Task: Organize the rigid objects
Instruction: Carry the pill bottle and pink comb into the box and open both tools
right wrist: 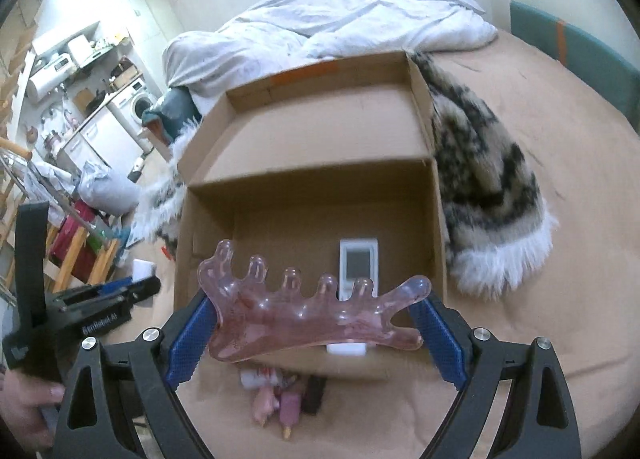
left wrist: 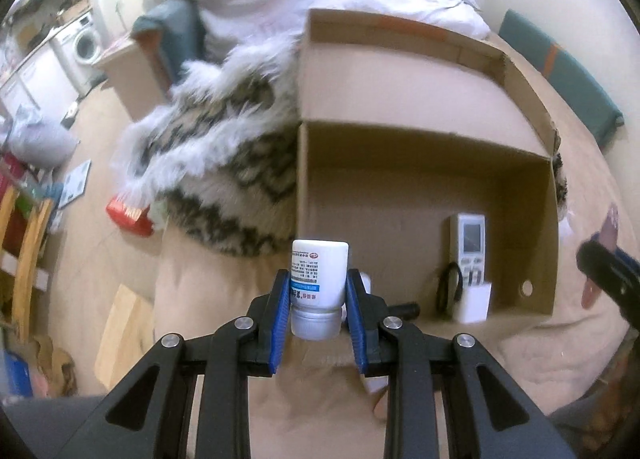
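My left gripper (left wrist: 318,299) is shut on a white medicine bottle (left wrist: 318,279), held cap-down just in front of the open cardboard box (left wrist: 400,107) on the bed. My right gripper (right wrist: 316,319) is shut on a pink translucent comb-shaped massager (right wrist: 308,311), held above the box's (right wrist: 320,119) near edge. A white remote control (left wrist: 472,247) stands in a white holder inside the box at the front right; it also shows in the right wrist view (right wrist: 358,259). The left gripper shows at the left of the right wrist view (right wrist: 100,299); the right gripper and massager show at the right edge of the left wrist view (left wrist: 604,255).
A furry black-and-white blanket (left wrist: 224,163) lies beside and under the box, with a white duvet (right wrist: 340,19) behind. Small pink and dark items (right wrist: 284,399) lie on the beige sheet before the box. Floor clutter and a red packet (left wrist: 130,215) lie left of the bed.
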